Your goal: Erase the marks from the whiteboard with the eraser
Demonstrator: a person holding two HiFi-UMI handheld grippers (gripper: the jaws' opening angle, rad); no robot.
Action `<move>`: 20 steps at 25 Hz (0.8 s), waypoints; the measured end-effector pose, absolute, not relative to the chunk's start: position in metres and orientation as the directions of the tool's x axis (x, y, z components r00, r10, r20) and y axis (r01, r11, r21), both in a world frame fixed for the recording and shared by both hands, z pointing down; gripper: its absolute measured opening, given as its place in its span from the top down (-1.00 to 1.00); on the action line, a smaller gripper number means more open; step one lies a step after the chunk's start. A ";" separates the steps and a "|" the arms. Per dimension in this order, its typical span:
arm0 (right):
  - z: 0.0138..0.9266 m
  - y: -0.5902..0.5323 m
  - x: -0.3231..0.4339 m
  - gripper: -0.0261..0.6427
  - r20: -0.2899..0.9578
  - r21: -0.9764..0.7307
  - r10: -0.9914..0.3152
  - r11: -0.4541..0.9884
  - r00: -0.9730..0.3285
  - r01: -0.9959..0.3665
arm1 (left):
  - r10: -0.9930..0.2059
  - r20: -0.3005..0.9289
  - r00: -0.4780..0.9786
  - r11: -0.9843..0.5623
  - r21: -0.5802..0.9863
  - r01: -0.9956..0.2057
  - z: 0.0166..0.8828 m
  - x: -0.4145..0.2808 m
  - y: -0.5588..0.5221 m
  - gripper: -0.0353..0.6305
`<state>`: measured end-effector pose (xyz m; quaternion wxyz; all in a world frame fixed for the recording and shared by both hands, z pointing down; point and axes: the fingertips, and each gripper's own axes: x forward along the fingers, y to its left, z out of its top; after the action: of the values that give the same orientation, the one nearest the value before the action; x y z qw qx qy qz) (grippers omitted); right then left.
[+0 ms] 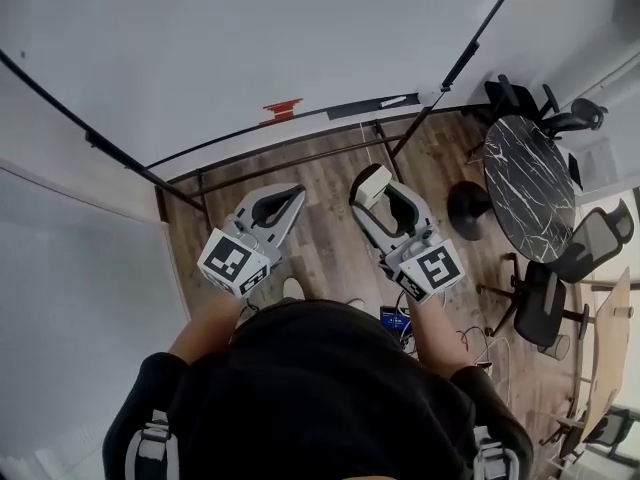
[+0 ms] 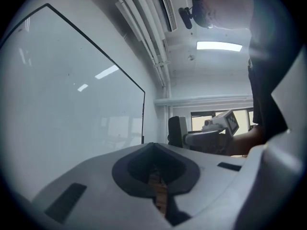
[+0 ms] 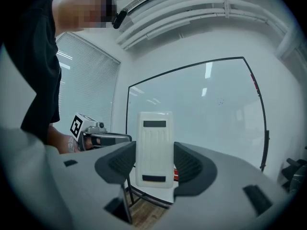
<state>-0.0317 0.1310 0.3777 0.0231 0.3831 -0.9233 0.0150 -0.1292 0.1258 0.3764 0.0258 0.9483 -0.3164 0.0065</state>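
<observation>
A large whiteboard on a black-framed stand fills the far side, and it also shows as the whiteboard and the whiteboard. Its surface looks almost clean, with only a few faint specks. My right gripper is shut on a white eraser, held upright short of the board as the eraser between the jaws of the right gripper. My left gripper is shut on nothing, level with the right one and apart from the board. Its dark pads meet in the left gripper view.
A red object and a black strip lie on the board's tray. The stand's crossbars run over the wooden floor. A round black marble table, office chairs and floor cables are at the right.
</observation>
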 end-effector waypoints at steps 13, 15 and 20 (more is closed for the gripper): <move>0.378 0.096 -0.084 0.19 0.033 -0.010 -0.761 0.647 -0.647 -0.762 | -0.545 -0.001 0.838 -0.838 0.035 -0.545 0.377 -0.171 0.082 0.88; 0.377 0.094 -0.083 0.19 0.028 -0.016 -0.772 0.635 -0.635 -0.772 | -0.537 -0.005 0.844 -0.843 0.045 -0.536 0.378 -0.170 0.079 0.88; 0.381 0.087 -0.071 0.19 0.028 -0.040 -0.791 0.610 -0.611 -0.791 | -0.517 -0.003 0.856 -0.854 0.072 -0.516 0.385 -0.161 0.072 0.88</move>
<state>-0.0711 0.0874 0.3805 0.0039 0.4408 -0.8973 0.0240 -0.1609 0.0718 0.3854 0.0344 0.9627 -0.2682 -0.0109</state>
